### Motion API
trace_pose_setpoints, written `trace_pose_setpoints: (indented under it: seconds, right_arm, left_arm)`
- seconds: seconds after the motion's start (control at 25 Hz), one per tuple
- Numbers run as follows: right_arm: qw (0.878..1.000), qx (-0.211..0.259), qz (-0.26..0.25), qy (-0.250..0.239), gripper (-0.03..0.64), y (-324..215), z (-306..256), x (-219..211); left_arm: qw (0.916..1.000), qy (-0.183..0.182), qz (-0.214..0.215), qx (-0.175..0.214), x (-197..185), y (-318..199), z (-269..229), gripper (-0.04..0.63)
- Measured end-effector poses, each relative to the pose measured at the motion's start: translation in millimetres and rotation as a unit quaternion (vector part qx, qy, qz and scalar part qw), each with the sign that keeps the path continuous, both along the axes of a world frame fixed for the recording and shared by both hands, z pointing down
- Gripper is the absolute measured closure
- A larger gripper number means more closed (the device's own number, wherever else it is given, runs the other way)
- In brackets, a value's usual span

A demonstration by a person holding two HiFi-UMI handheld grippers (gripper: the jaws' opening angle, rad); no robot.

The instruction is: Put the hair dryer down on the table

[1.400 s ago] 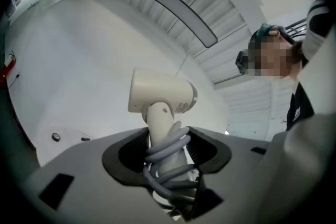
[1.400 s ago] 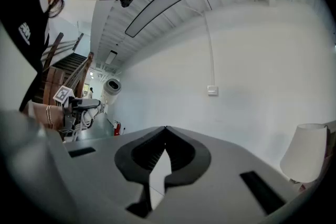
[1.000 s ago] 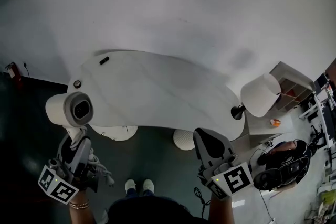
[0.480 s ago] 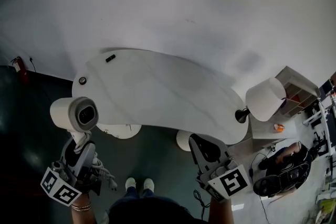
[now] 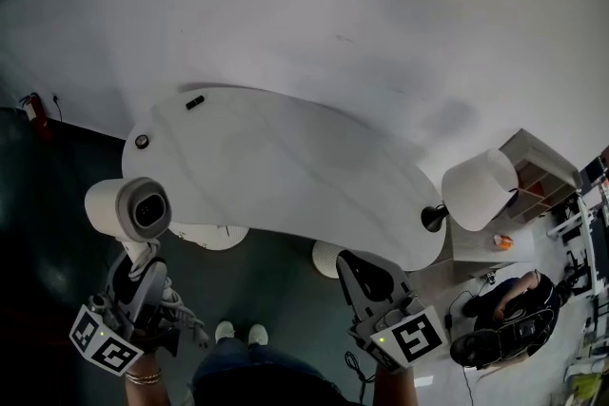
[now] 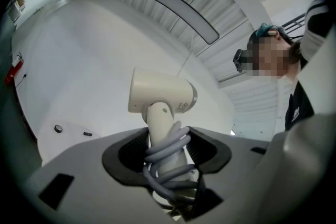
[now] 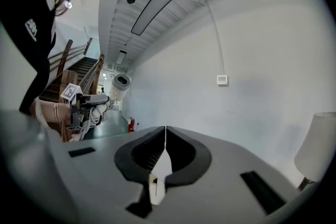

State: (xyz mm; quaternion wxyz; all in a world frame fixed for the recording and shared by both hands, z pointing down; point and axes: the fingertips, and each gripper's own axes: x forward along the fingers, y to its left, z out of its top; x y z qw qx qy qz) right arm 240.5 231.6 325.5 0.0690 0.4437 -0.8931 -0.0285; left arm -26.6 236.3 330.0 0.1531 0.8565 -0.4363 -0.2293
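Observation:
A cream hair dryer points its nozzle up at the head camera, held off the near left edge of the white table. My left gripper is shut on its handle, which is wrapped in a grey cord. In the left gripper view the dryer's body stands upright above the jaws. My right gripper hangs near the table's front edge, with its jaws shut and nothing between them. The right gripper view shows the dryer far off at the left.
On the table's left end lie a small black bar and a round black knob. A lamp with a white shade stands at its right end, with a shelf beyond. Round white bases sit on the floor below.
The left gripper and the hair dryer have drifted slightly, still off the table's left front edge. The right gripper has shifted a little left and down. Both jaws stay as they were.

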Motion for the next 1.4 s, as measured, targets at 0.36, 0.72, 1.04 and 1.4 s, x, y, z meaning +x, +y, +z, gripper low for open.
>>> trace_pose_setpoints:
  seconds: [0.36,0.72,1.04,1.4]
  right_arm:
    - [1.0,-0.013,-0.007,-0.007,0.597,-7,4,-3]
    - [1.0,-0.011,-0.023,-0.002,0.597,-16,12,-8]
    - [1.0,-0.004,-0.006,-0.01,0.597,-80,-8,-37]
    - [1.0,0.002,0.018,-0.011,0.597,-127,-24,-65]
  left_arm:
    - [0.9999,0.006,-0.002,-0.009,-1,0,0,0.362]
    - [0.9997,0.011,-0.019,-0.012,-10,-6,12,0.362]
    - [0.9996,0.023,0.005,-0.016,-31,-78,1,0.362]
    - [0.9993,0.017,0.032,-0.008,-57,-138,-17,0.362]
